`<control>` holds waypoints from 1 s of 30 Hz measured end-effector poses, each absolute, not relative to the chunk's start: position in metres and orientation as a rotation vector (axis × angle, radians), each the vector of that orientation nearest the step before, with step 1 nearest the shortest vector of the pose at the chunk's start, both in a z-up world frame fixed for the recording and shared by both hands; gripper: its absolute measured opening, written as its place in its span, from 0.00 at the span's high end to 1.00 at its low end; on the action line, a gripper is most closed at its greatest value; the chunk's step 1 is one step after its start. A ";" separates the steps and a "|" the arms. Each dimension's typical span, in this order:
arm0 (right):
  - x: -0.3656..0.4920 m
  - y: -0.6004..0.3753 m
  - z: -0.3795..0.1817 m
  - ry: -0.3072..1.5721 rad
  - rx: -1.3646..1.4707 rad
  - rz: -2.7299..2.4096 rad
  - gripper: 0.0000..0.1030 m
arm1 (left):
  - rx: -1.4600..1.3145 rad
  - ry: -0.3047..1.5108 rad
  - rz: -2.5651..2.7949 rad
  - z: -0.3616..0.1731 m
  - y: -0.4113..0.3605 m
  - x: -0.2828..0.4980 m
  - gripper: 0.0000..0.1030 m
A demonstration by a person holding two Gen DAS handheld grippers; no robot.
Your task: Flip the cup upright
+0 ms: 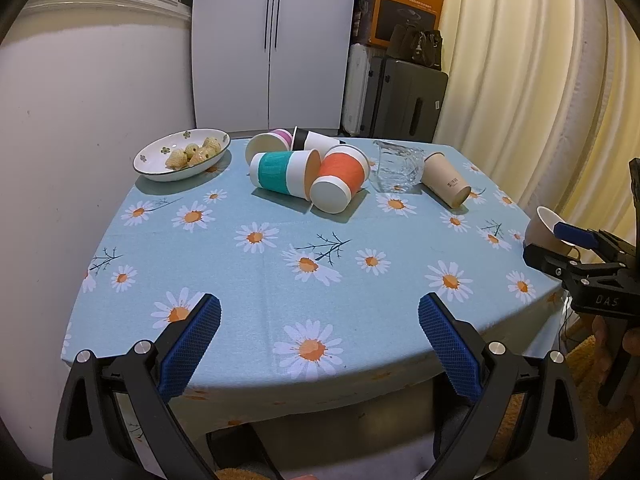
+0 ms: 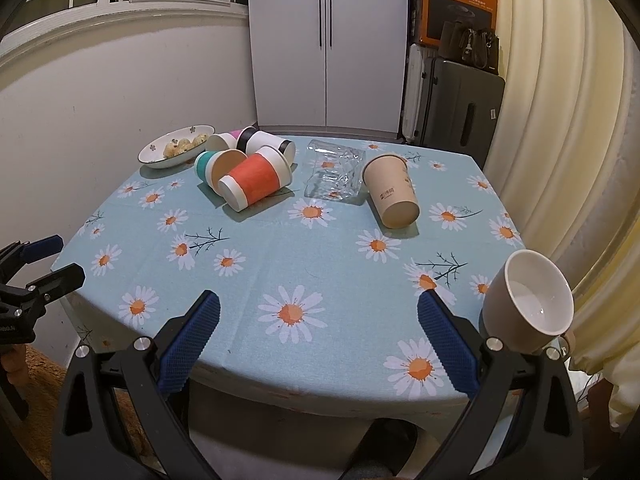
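Lying tilted on its side just right of the right gripper (image 2: pixel 319 322), the beige cup (image 2: pixel 527 301) stays ungrasped; both it and the left gripper (image 1: pixel 319 322) gape wide.

Along the far edge of the bench (image 2: pixel 280 248) sit a dish (image 2: pixel 154 156) at the left corner, a heap of tipped cups (image 2: pixel 248 168) beside it, then a glass tray (image 2: pixel 336 174) and a lying paper cup (image 2: pixel 392 192). A mug (image 2: pixel 528 304) rests tilted at the near right corner, seemingly just on the edge.

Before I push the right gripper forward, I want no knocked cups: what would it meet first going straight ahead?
Bare tablecloth first; the right gripper is open. Farther on, likely the clear glass dish, though depth is uncertain.
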State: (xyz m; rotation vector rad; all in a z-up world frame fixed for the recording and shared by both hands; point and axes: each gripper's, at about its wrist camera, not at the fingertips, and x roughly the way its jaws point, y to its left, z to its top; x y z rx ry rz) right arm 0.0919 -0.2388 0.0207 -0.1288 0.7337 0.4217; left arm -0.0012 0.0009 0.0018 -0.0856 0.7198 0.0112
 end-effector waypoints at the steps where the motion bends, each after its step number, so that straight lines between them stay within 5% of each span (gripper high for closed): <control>1: 0.092 -0.238 0.021 0.735 -0.129 0.423 0.05 | -0.086 0.719 0.012 0.002 0.001 -0.001 0.06; 30: 0.093 -0.240 0.019 0.741 -0.131 0.424 0.05 | -0.081 0.721 0.001 0.003 -0.002 -0.001 0.06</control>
